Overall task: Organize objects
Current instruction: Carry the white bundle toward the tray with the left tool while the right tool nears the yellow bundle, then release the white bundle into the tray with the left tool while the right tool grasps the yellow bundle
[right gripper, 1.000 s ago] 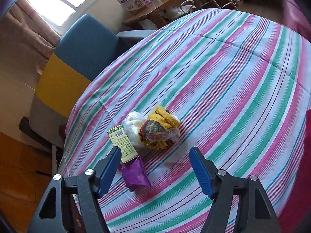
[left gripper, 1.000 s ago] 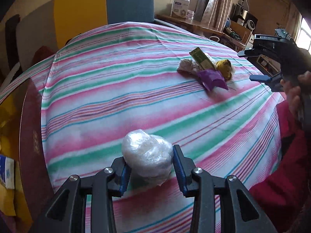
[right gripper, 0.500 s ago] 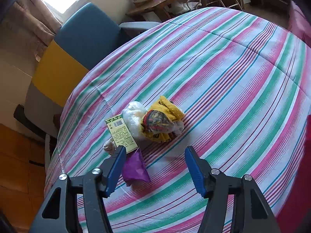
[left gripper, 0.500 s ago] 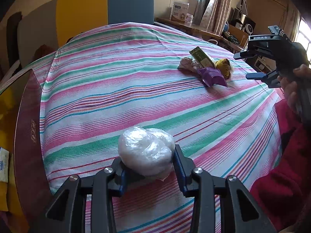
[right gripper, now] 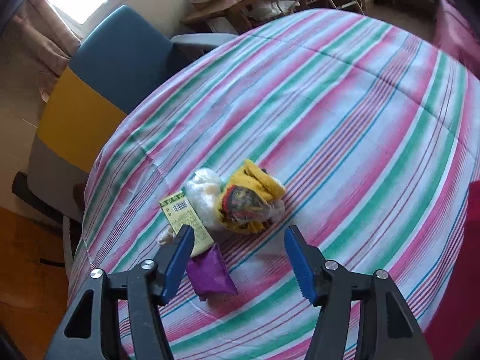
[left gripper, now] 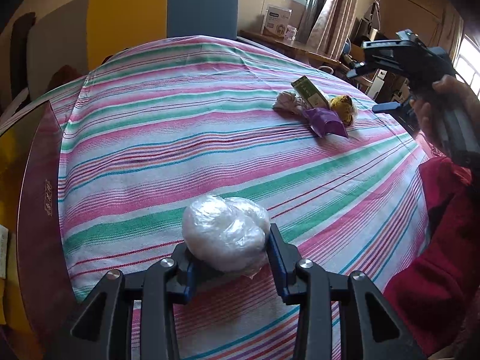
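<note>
Gripping the plastic-wrapped bundle [left gripper: 225, 232] near the table's front edge, our left gripper [left gripper: 231, 265] is clenched on it. Right gripper [right gripper: 237, 255], empty, has just reopened above the pile [right gripper: 237, 202]. We judge delivery there comes next.

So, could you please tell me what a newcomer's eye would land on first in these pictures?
First the striped cloth that covers the table, pink and green. Next the white plastic-wrapped bundle gripped in the left tongs near the table's near edge. Then the small pile of yellow, purple and green packets on the cloth, with the right tongs open above it.
</note>
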{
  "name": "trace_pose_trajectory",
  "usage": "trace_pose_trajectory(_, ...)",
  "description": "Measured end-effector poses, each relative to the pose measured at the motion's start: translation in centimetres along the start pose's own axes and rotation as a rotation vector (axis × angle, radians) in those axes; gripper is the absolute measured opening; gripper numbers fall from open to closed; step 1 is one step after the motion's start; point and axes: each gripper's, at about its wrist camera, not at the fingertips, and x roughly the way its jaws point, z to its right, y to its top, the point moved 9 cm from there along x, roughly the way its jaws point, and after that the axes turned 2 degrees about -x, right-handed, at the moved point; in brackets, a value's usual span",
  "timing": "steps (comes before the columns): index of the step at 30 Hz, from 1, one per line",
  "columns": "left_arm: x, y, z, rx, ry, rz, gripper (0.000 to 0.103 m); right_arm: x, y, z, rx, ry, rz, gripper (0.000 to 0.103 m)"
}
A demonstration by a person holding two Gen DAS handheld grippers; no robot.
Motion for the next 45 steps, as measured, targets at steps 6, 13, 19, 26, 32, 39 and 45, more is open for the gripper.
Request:
trace_pose_trajectory(6,0.1,0.0,0.1,0.000,0.006,-0.001,0.039,4.2,0.0,0.2,-0.069,-0.102,-0.044,0.070)
trace_pose_trajectory(13,0.1,-0.1,0.2,0.007,0.035,0.002,0.040,6.8,-1.3,0.8,-0.159,-0.201,-0.132,0.047)
trace_pose_trajectory(19,-0.1,-0.1,0.2,0.008,0.042,0.006,0.040,7.1,-1.3,1.5,-0.123,-0.161,-0.150,0.051)
trace_pose_trajectory(26,-0.1,-0.1,0.2,0.010,0.049,0.008,0.040,7.5,-1.4,0.8,-0.175,-0.152,-0.152,0.063)
trace_pose_trajectory(32,-0.3,-0.1,0.4,0.026,0.079,0.002,0.039,7.3,-1.0,1.5,-0.202,-0.218,-0.136,0.041)
trace_pose_trajectory(39,-4.7,1.9,0.2,0.043,0.144,0.090,0.038,7.7,-0.6,1.1,-0.273,-0.264,-0.118,0.040)
trace_pose_trajectory(45,-10.0,4.0,-0.8,0.023,0.190,0.183,0.038,7.7,-0.3,1.2,-0.293,-0.273,-0.110,0.040)
